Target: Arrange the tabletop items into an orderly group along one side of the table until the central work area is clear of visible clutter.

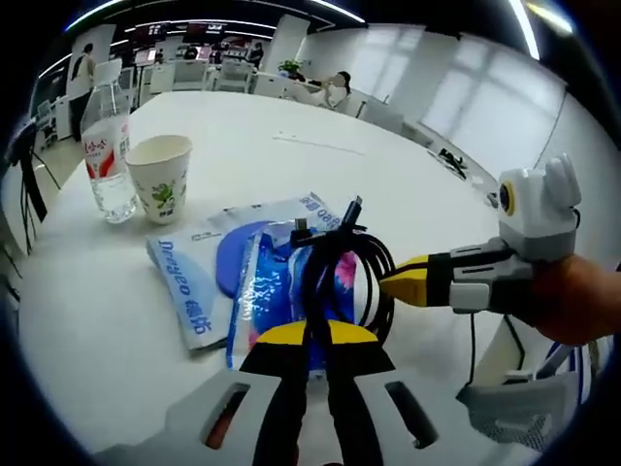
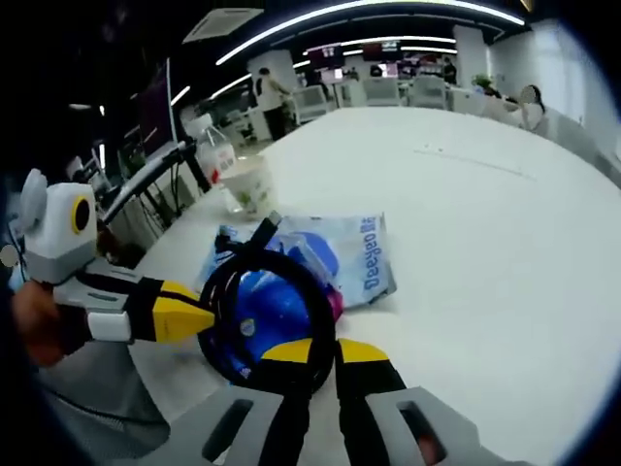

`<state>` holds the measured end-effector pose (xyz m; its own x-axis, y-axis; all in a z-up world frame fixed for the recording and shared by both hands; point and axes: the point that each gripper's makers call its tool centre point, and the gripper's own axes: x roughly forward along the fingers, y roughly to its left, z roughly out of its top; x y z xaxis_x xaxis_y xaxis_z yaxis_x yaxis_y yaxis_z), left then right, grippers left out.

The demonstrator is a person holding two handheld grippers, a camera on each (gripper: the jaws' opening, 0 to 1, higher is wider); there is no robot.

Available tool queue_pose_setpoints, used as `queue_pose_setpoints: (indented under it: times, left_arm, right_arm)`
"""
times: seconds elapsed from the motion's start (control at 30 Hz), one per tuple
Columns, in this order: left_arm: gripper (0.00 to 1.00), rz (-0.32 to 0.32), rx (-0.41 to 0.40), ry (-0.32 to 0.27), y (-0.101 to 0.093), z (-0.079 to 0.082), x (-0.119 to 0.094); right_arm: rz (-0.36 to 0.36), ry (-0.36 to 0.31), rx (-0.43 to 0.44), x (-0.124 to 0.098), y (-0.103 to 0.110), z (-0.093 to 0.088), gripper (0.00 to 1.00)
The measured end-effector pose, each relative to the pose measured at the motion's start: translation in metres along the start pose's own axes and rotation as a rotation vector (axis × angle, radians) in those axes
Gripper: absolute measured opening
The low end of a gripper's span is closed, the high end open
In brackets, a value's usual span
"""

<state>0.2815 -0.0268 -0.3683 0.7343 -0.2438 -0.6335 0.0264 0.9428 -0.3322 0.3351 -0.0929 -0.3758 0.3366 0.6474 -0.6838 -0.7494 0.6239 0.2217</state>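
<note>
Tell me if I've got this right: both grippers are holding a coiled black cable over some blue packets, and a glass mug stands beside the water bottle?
Nearly. It is not a glass mug: the left gripper view shows a paper cup with a green leaf print beside the water bottle. The rest holds: the left gripper and right gripper both grip the coiled black cable over the blue packets.

A coiled black cable (image 1: 340, 262) with a USB plug sticking up lies at frame centre on a blue-and-white wipes packet (image 1: 209, 267), flat on the white table (image 1: 291, 155). A printed paper cup (image 1: 161, 178) stands upright at upper left, just beside a clear water bottle (image 1: 105, 146).
</note>
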Motion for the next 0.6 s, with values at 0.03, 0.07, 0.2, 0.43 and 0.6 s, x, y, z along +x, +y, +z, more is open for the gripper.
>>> queue_pose_setpoints:
  times: [0.03, 0.07, 0.2, 0.43, 0.6]
  left_arm:
    - [0.02, 0.0, 0.004, -0.001, 0.0, 0.001, -0.001]
    - [0.02, 0.0, 0.007, -0.001, 0.001, 0.001, 0.0]
    - [0.02, -0.003, 0.017, -0.006, -0.002, 0.003, -0.002]
    - [0.02, -0.017, 0.042, -0.012, -0.011, 0.008, -0.002]
    - [0.02, -0.033, 0.057, -0.014, -0.019, 0.012, 0.0]
  right_arm:
    - [0.0, -0.001, 0.001, 0.0, 0.0, 0.0, 0.04]
    - [-0.001, -0.004, 0.002, -0.001, 0.0, 0.001, 0.04]
    - [-0.005, -0.02, 0.011, -0.004, -0.002, 0.0, 0.04]
    - [-0.014, -0.037, 0.025, -0.008, -0.008, 0.0, 0.04]
    - [-0.03, -0.051, 0.041, -0.017, -0.015, -0.001, 0.04]
